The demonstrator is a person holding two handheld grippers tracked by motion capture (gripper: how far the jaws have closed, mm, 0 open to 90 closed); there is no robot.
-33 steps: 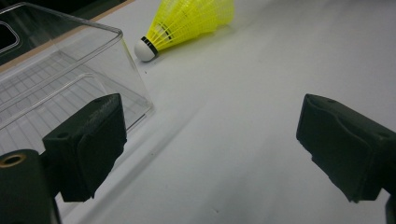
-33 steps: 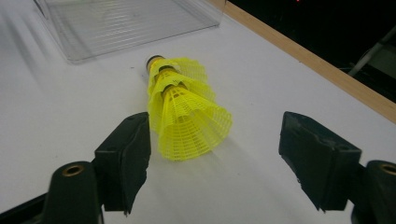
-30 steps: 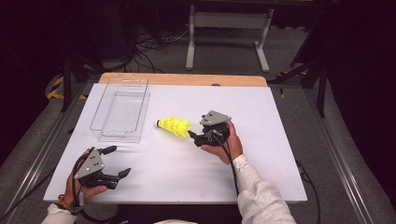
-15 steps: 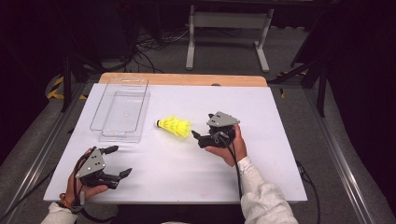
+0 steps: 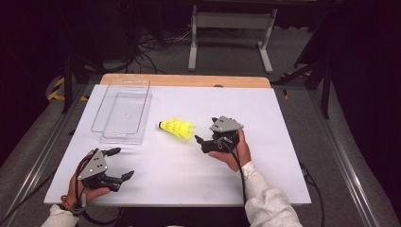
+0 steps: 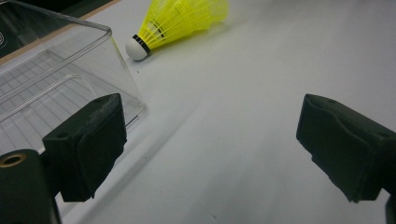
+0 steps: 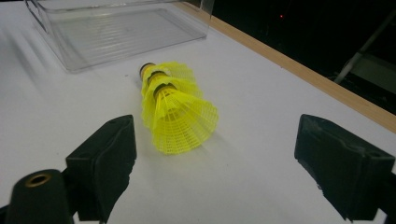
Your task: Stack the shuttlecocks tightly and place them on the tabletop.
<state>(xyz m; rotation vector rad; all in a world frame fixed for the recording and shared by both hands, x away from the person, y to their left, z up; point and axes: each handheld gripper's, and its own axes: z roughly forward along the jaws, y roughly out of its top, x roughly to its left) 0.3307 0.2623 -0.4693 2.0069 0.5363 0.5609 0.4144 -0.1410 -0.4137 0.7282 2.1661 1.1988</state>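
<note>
Shuttlecocks [image 5: 176,128], yellow and nested into a stack, are recorded in the high view lying on their side near the middle of the white tabletop [image 5: 265,109], white cork end turned toward the clear plastic tray [image 5: 124,112], which is set toward the far left corner. The right gripper [image 5: 202,142] is held just beside the open skirt end, apart from it, jaws spread and empty; its jaws have just been opening, with nothing between them. The left gripper [image 5: 119,163] is held near the front left corner, jaws wide and empty. In the left gripper view, the left gripper [image 6: 210,149] is seen with bare tabletop between its jaws, the tray [image 6: 56,84] close behind one jaw and the shuttlecocks [image 6: 182,21] lying well beyond. In the right gripper view, the right gripper [image 7: 215,161] is seen wide apart, the shuttlecocks [image 7: 177,112] lying just ahead of the jaws, untouched, with the tray [image 7: 116,32] behind them.
</note>
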